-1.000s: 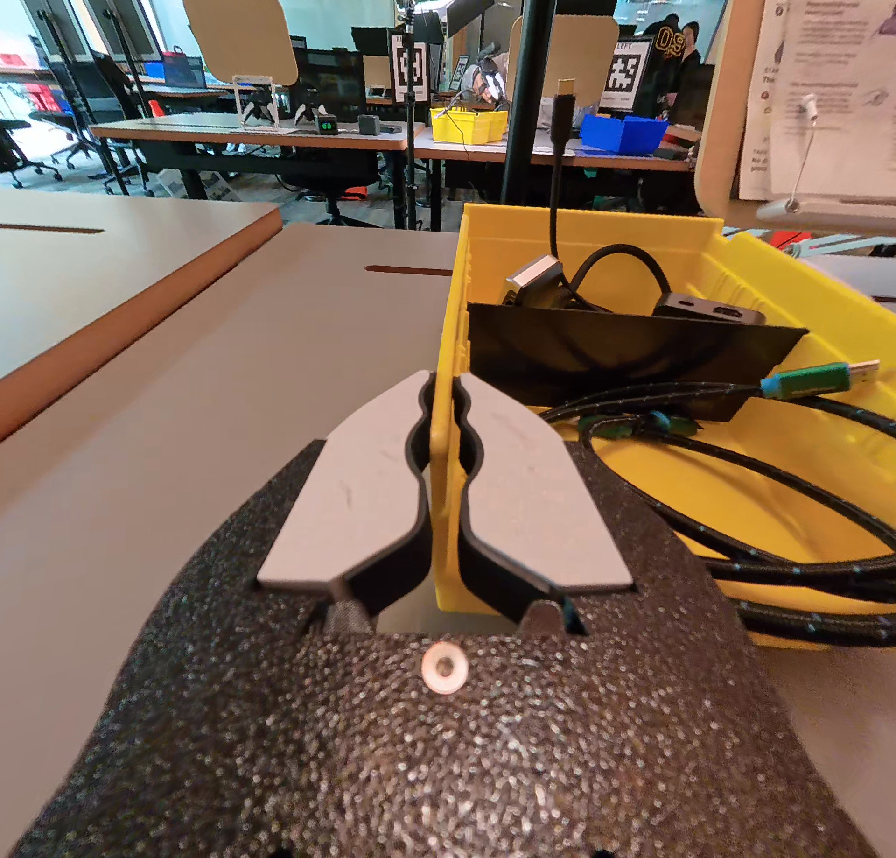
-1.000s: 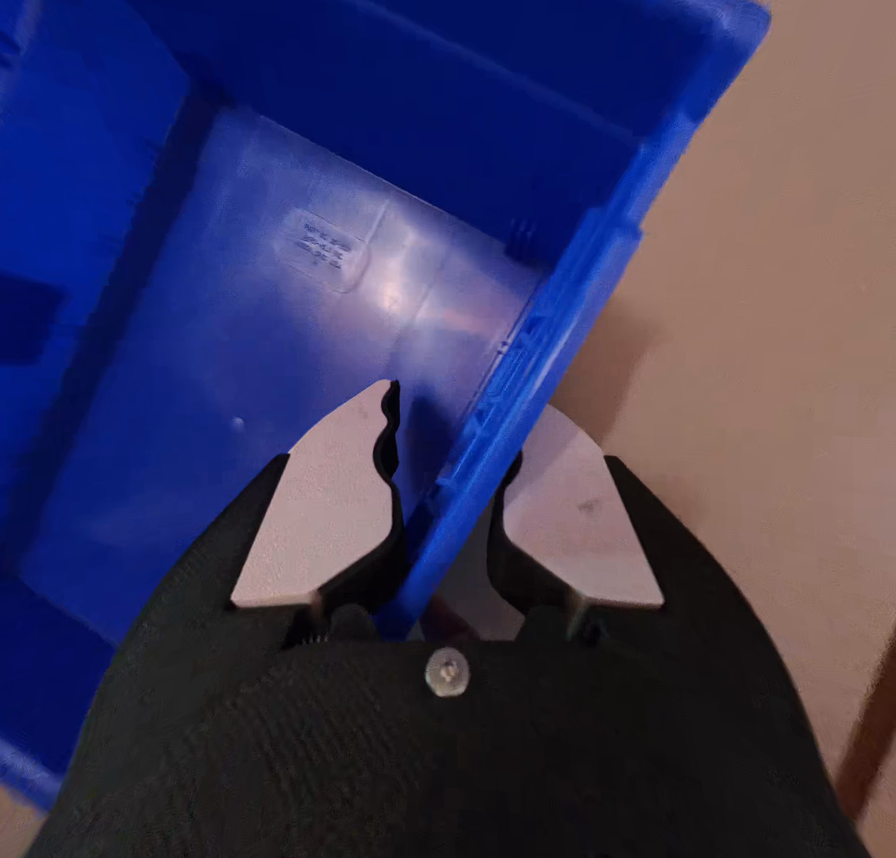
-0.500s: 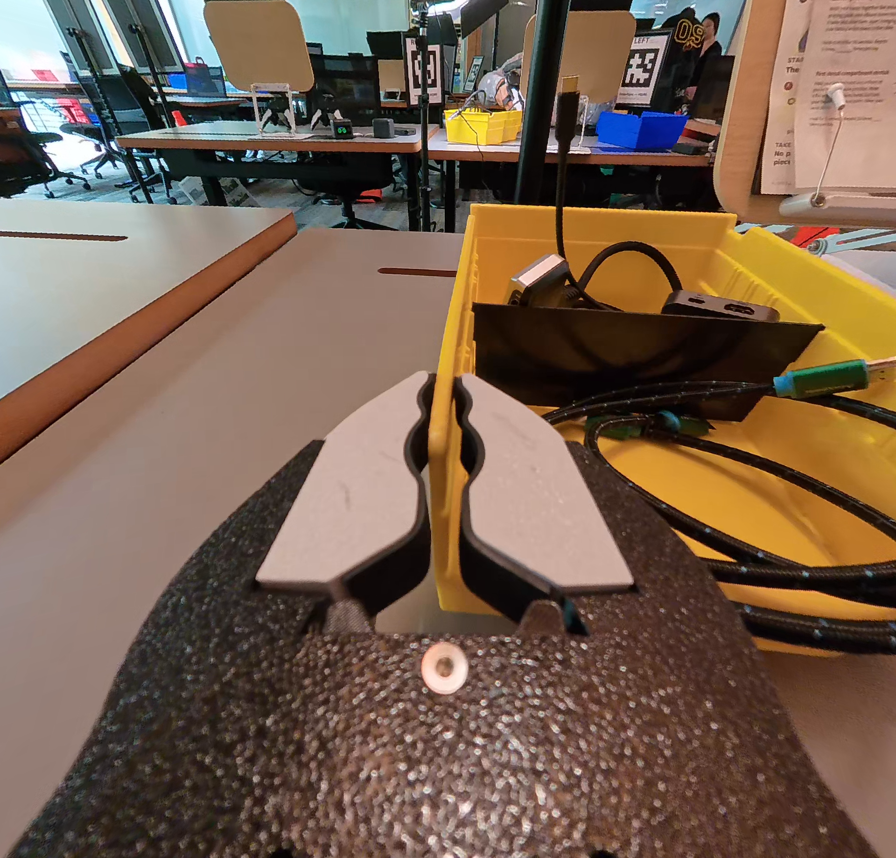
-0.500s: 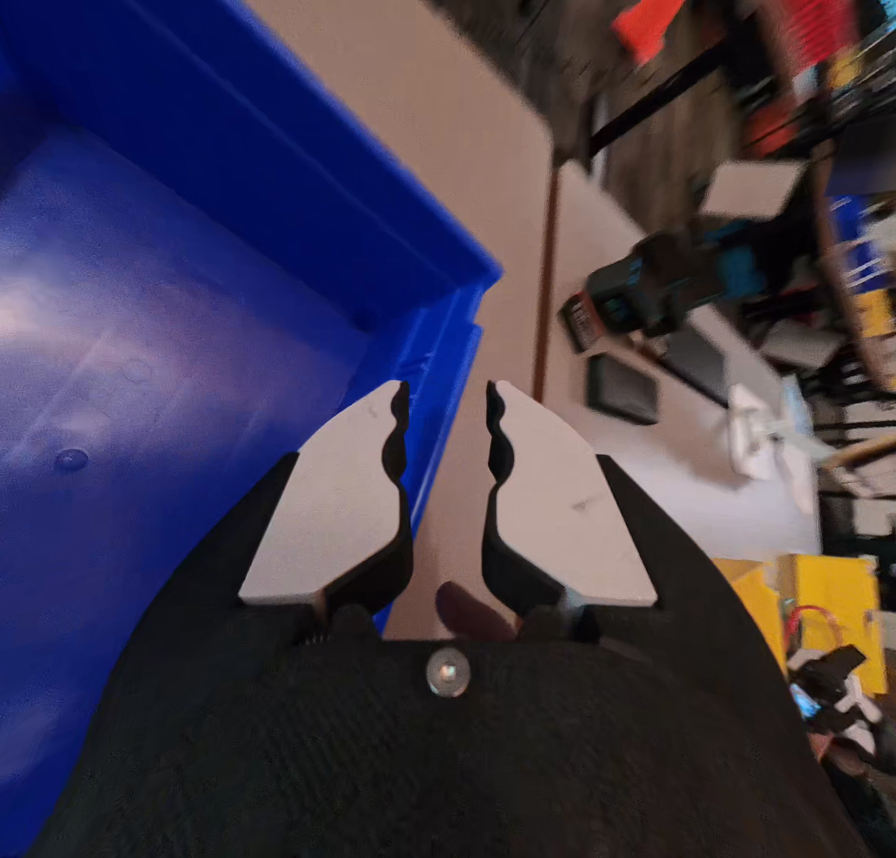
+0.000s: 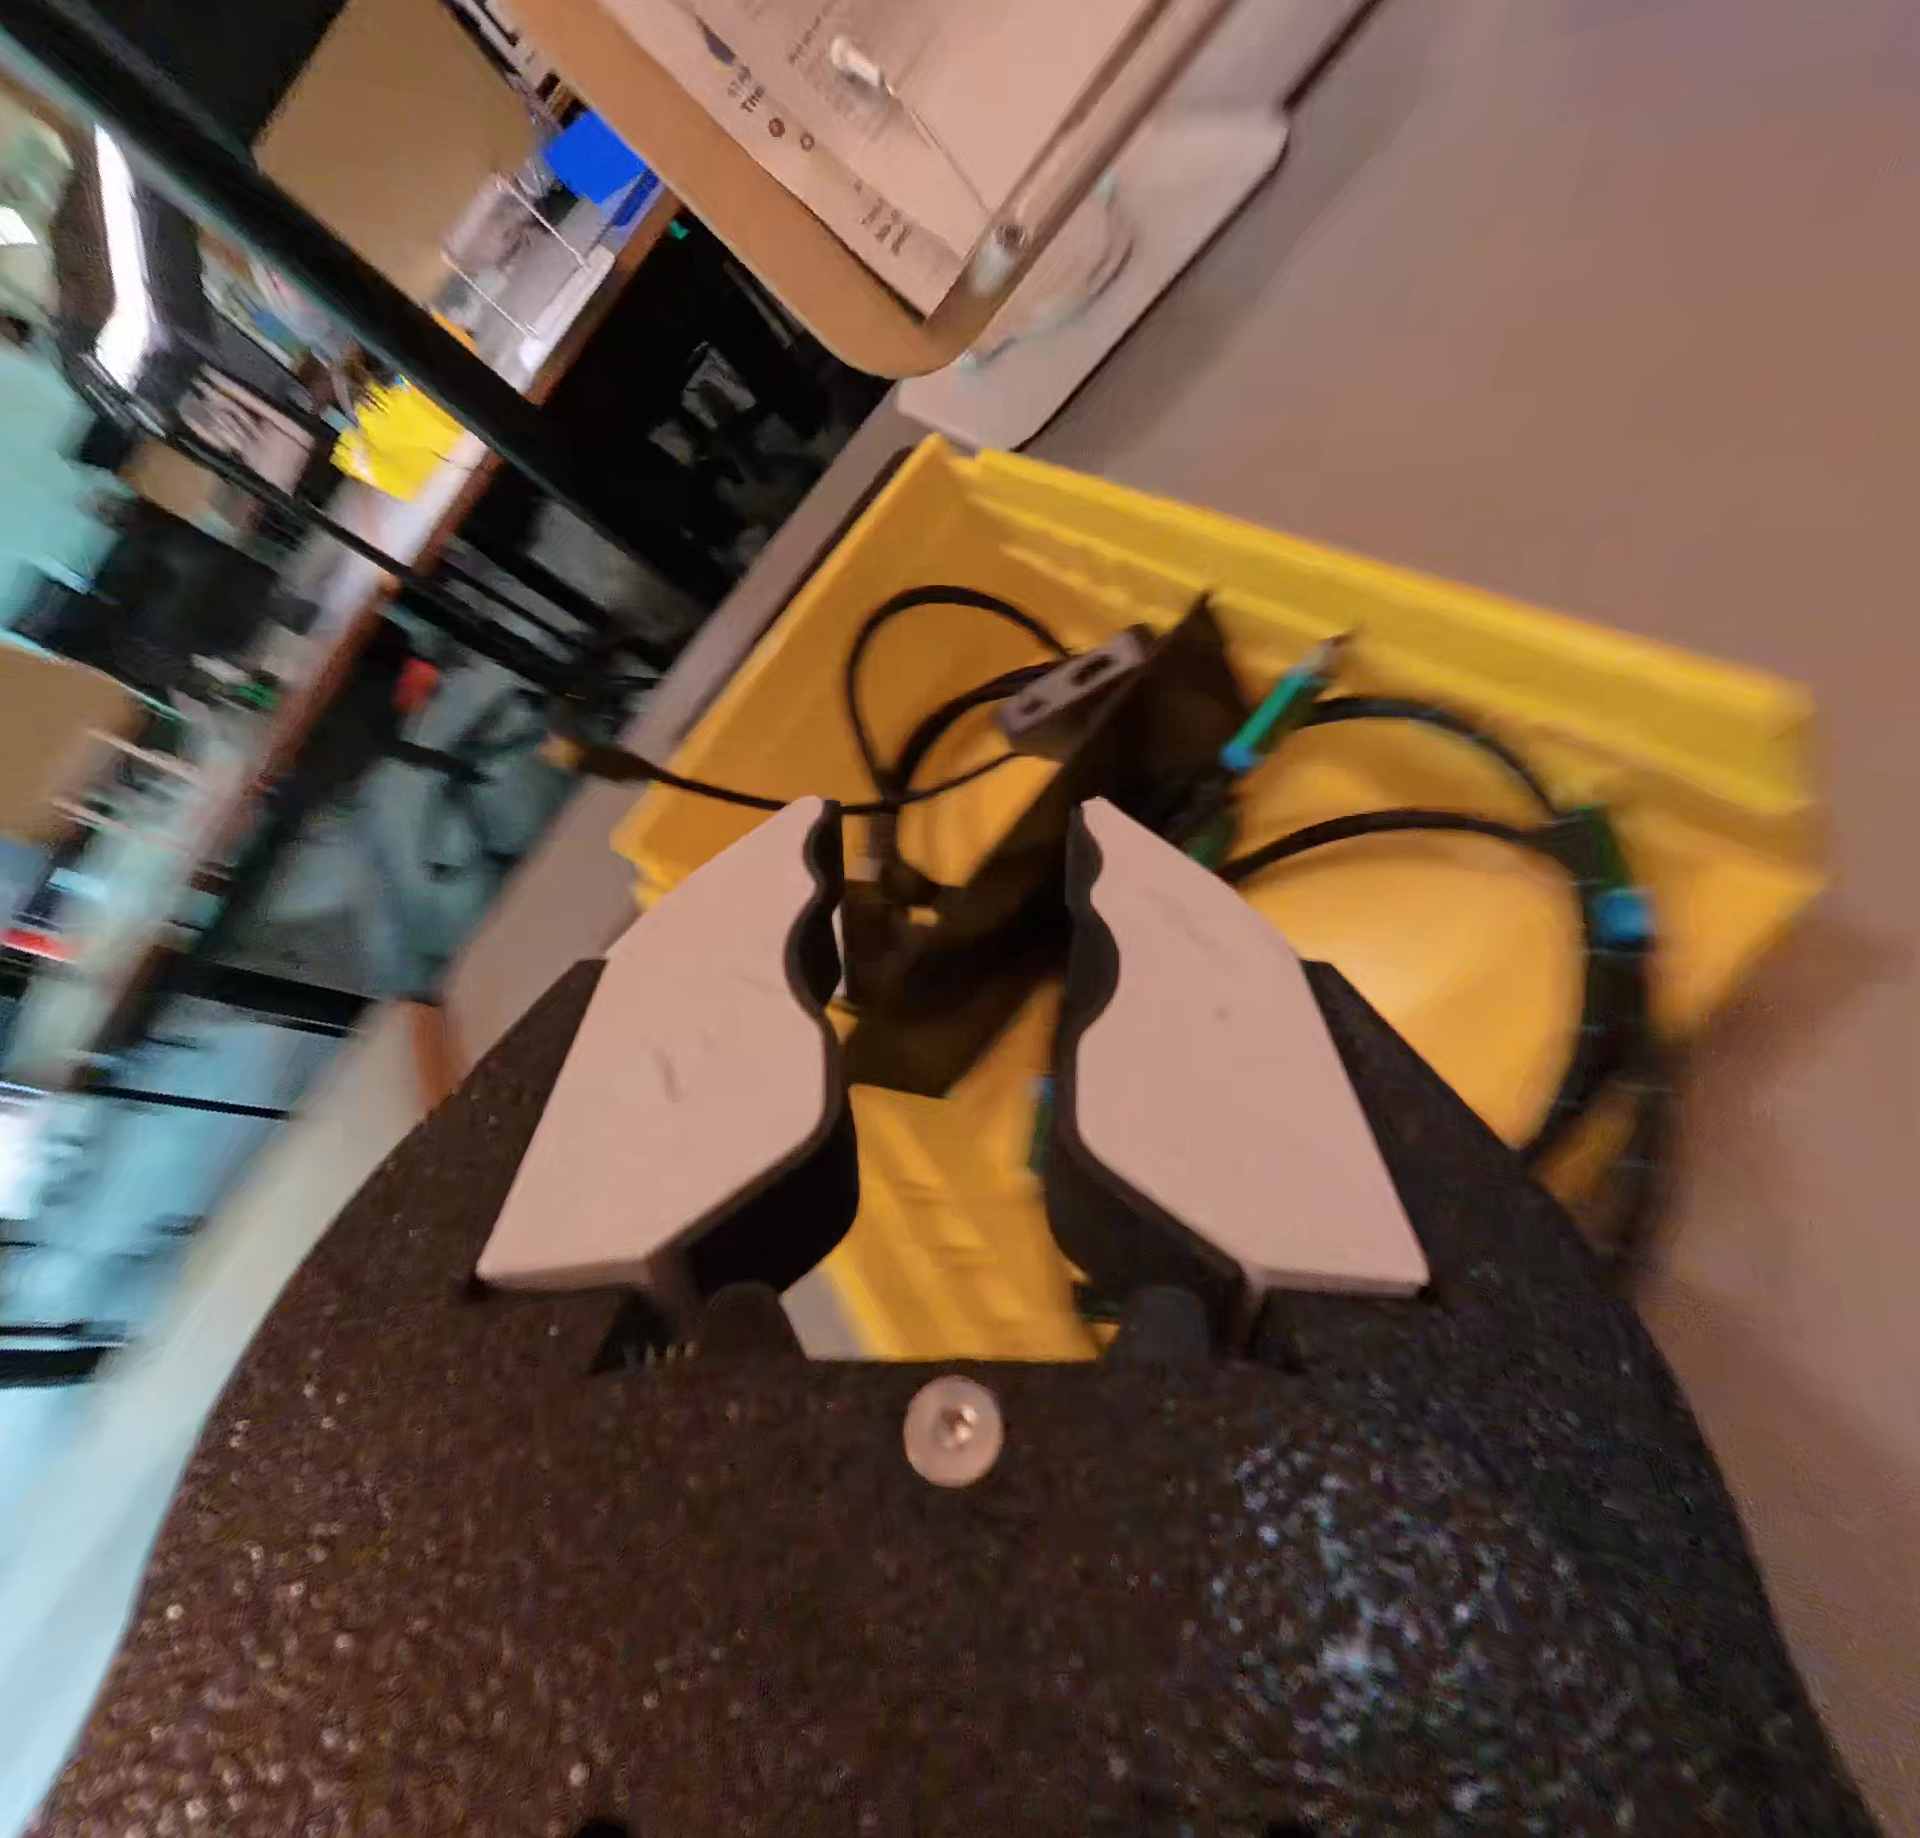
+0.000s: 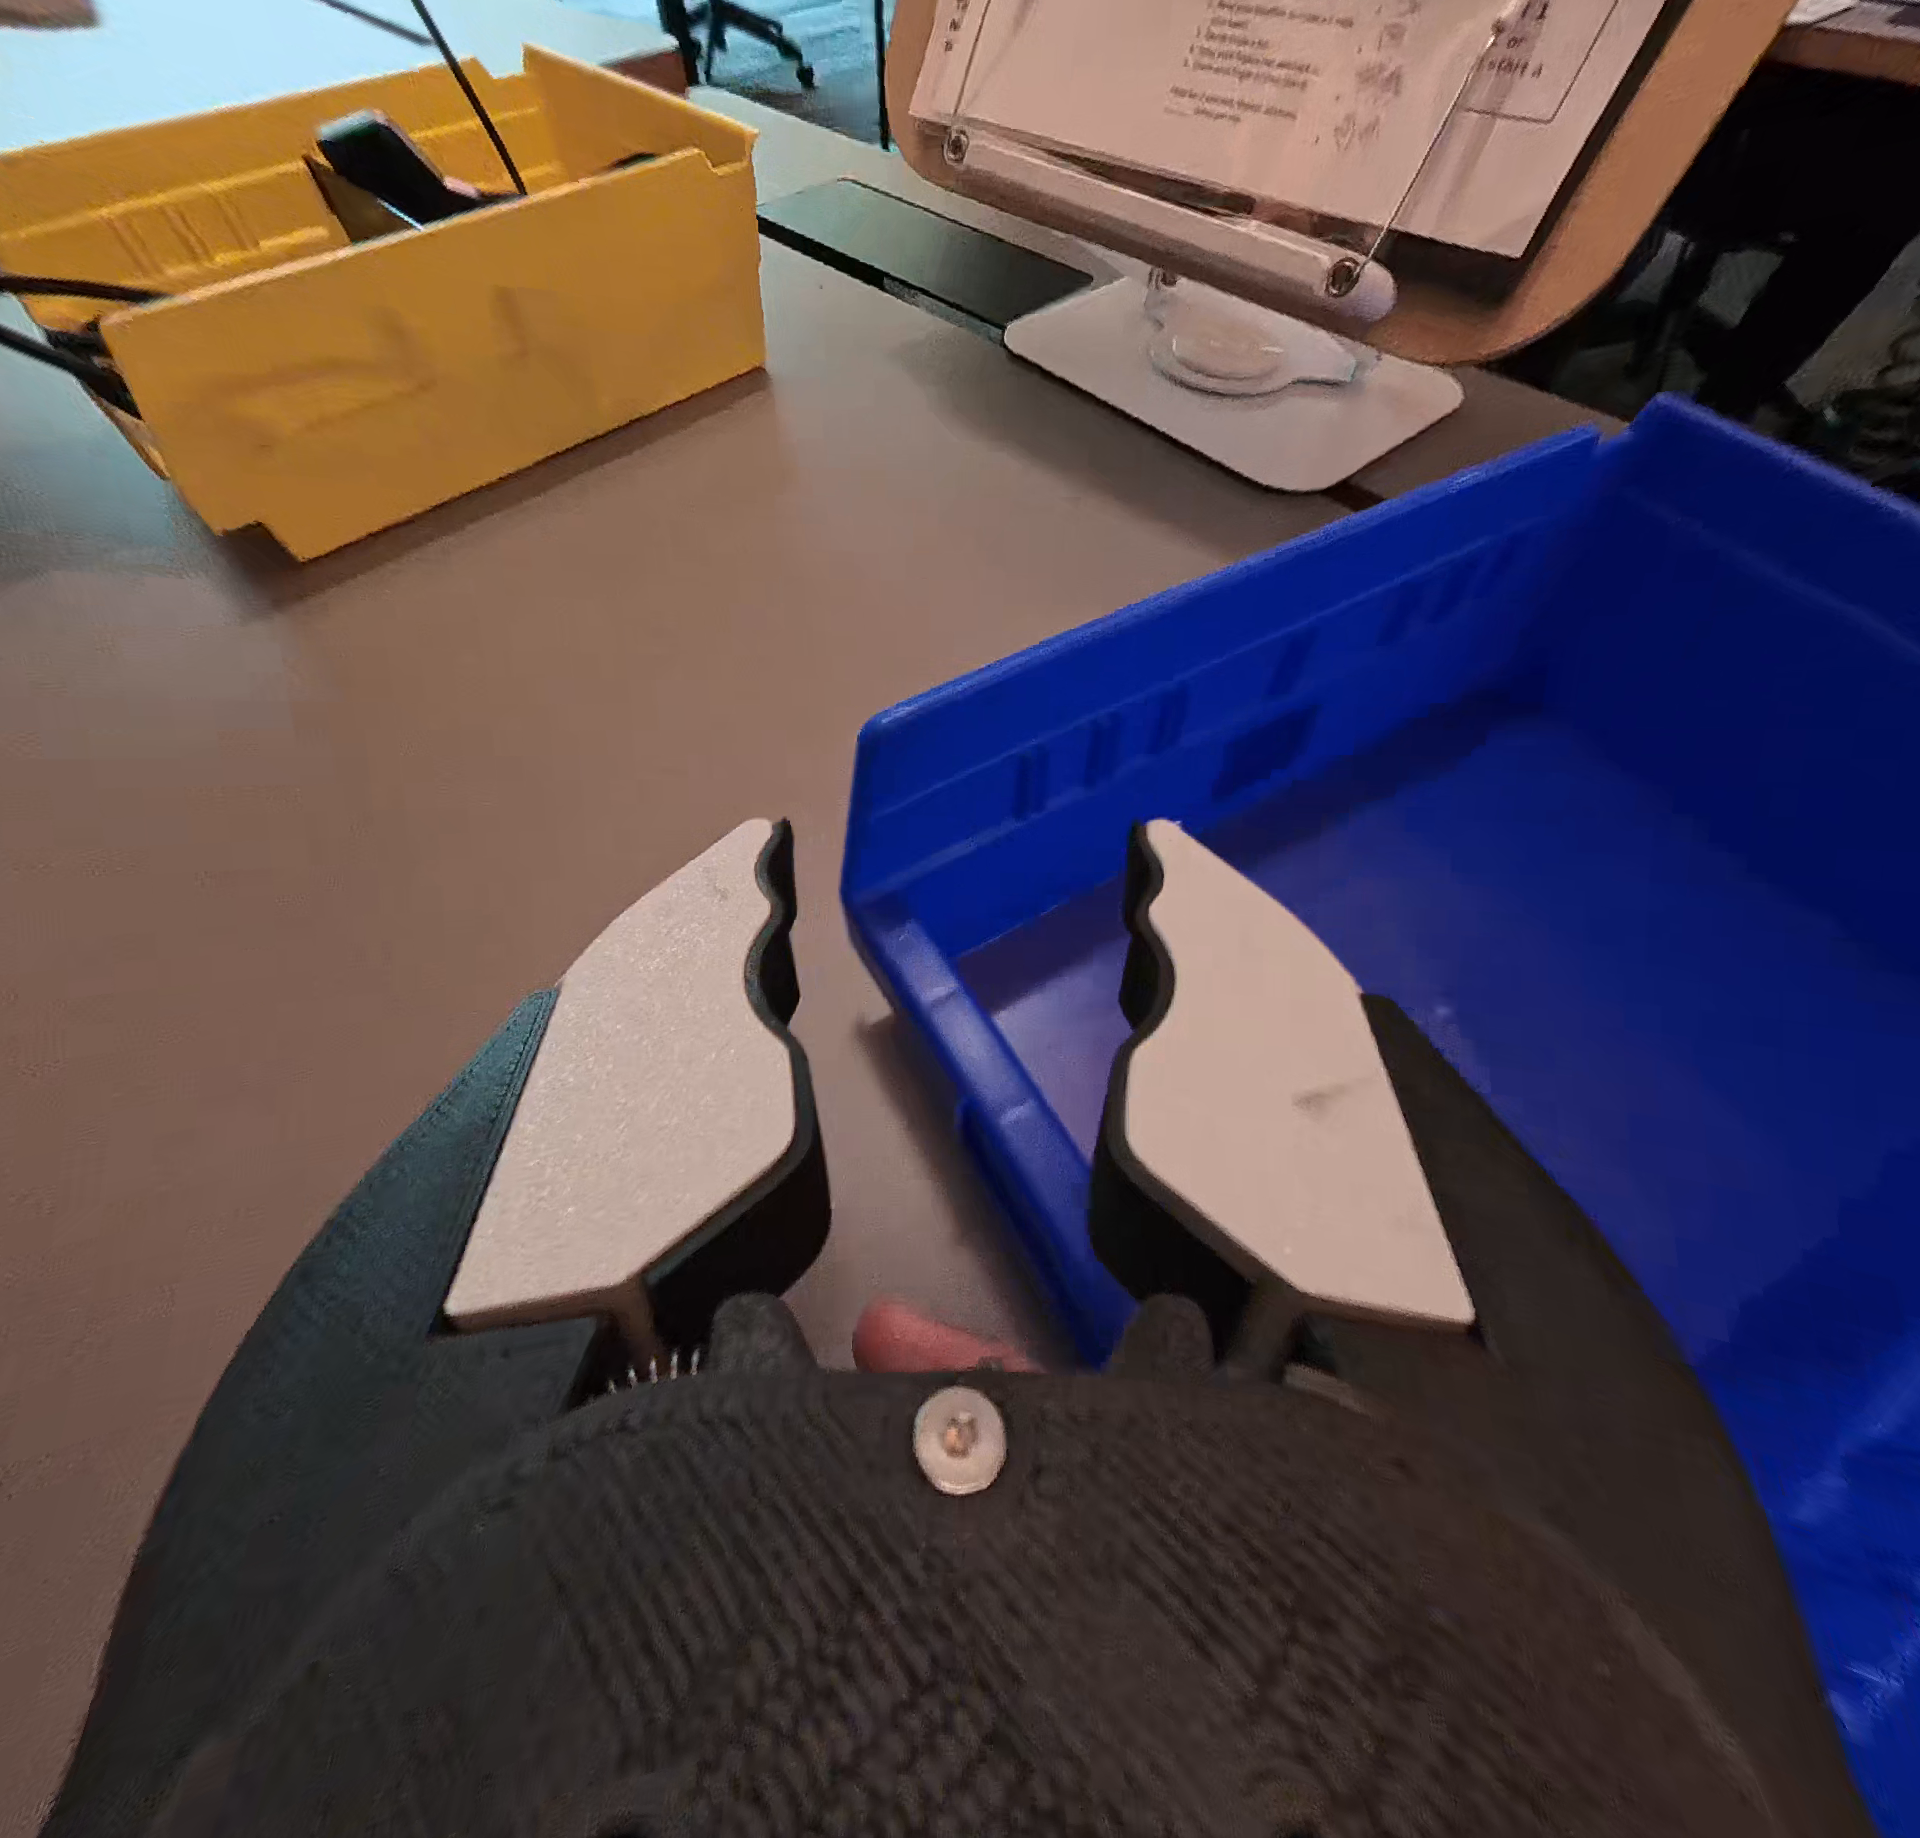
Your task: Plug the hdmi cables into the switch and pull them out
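Your left gripper (image 5: 951, 900), jaws apart and empty, hovers above the yellow bin (image 5: 1455, 635), where the switch (image 5: 1075, 687) and braided HDMI cables (image 5: 1455, 827) lie unplugged. Your right gripper (image 6: 961, 895), also open and empty, straddles the corner of the blue bin (image 6: 1195, 687), well apart from the yellow bin. By my reading, nothing is plugged yet.

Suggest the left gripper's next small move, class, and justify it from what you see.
Probably lower the left gripper into the yellow bin toward the switch. Its jaws are open and empty above the bin, and the switch and cables lie unplugged inside it.
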Demonstrator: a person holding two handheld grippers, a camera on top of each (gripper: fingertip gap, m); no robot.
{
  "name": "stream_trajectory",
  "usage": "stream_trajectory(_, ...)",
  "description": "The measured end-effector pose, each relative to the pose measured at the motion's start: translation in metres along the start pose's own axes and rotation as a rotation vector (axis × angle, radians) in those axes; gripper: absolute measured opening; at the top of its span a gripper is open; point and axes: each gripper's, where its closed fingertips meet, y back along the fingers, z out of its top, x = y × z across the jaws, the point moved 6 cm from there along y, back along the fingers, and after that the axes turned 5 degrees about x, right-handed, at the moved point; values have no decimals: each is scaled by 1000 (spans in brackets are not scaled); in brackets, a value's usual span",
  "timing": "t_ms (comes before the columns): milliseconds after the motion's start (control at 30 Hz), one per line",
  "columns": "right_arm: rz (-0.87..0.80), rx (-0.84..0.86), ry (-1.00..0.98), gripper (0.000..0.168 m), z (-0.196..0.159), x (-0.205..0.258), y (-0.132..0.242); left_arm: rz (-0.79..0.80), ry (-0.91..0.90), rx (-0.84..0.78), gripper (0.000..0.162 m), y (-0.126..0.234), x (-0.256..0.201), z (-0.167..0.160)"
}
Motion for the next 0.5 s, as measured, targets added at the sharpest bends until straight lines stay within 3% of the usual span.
stream_trajectory(33, 19, -10, -8, 59, -1, 2, 0, -5, -133, 36, 41, -8, 10, 10)
stream_trajectory(133, 14, -7, -5, 60, 3, 4, 2, -214, -382, 204, 54, -41, 23, 30)
stream_trajectory(233, -9, -18, 33, 59, 6, 9, 4, -304, -471, 336, 62, -82, 35, 40)
stream_trajectory(400, 3, 19, 77, 60, 5, 16, 9, -475, -616, 493, 57, -133, 17, 30)
stream_trajectory(500, 14, 33, 102, 60, 2, 17, 11, -580, -600, 605, 52, -148, 4, 15)
